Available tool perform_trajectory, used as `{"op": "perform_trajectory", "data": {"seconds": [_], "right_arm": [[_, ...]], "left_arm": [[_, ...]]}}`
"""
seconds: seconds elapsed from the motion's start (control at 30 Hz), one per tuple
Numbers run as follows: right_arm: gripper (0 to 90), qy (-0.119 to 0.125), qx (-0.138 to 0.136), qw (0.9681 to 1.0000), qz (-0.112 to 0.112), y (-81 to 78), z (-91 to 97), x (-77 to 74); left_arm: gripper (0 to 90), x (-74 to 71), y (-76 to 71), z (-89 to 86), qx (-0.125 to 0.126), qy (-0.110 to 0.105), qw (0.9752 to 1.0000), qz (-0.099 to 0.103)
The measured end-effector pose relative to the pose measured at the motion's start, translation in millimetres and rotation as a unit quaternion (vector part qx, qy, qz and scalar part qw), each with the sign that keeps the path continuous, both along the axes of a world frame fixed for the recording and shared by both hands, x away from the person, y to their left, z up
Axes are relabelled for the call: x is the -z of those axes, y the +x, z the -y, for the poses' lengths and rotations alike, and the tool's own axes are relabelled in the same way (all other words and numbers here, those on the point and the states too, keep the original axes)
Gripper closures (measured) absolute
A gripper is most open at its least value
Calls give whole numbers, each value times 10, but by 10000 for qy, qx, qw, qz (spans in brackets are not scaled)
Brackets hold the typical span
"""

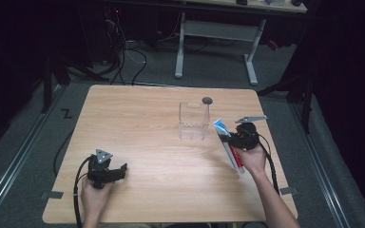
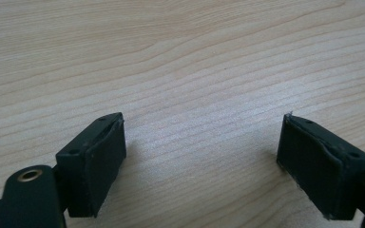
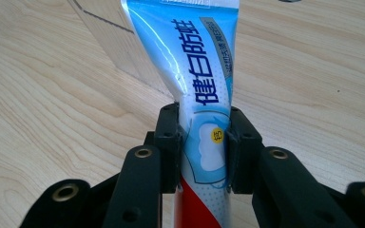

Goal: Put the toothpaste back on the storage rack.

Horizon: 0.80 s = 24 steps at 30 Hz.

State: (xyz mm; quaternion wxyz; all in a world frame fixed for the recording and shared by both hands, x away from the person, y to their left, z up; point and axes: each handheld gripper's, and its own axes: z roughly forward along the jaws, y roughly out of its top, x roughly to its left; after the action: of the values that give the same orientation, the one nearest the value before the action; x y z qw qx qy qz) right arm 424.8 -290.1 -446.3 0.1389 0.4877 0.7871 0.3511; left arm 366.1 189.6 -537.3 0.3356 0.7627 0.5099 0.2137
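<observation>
my right tongs (image 3: 203,137) are clenched on the toothpaste tube (image 3: 197,90), the 2 black jaws pinching it from both sides about midway along its length, where the white and blue print meets the red part. in the high view the toothpaste tube (image 1: 228,145) sits right of centre in the frame, running from its flat blue crimped end at the upper left down toward my hand at the lower right, just beside the clear plastic box (image 1: 193,120), which stands open-topped a little above centre. the right tongs (image 1: 227,138) point toward that box.

i judge the tube to be light and soft: the wall already dents and creases under the jaws in the right gripper view, so a harder squeeze could push paste toward the cap or let the glossy skin slide. the firmer spots should be the crimped end and the shoulder by the cap; the present mid-body hold looks workable if i keep the pressure gentle and the tube from swinging.

my left tongs (image 2: 202,161) are released, jaws wide apart with nothing between them but bare tabletop (image 2: 180,61). in the high view the left tongs (image 1: 122,170) rest at the lower left of the tabletop (image 1: 138,123), well apart from the box. a small dark round disc (image 1: 207,100) lies just beyond the box.
</observation>
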Motion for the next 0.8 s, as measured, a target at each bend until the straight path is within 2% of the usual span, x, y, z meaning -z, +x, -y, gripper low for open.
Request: {"op": "perform_trajectory", "data": {"seconds": [0.8], "right_arm": [[709,172,-124,9996,166,-58,-80,-131]], "left_arm": [[171,0,-1,1,-3,-2,10000,-3]]}}
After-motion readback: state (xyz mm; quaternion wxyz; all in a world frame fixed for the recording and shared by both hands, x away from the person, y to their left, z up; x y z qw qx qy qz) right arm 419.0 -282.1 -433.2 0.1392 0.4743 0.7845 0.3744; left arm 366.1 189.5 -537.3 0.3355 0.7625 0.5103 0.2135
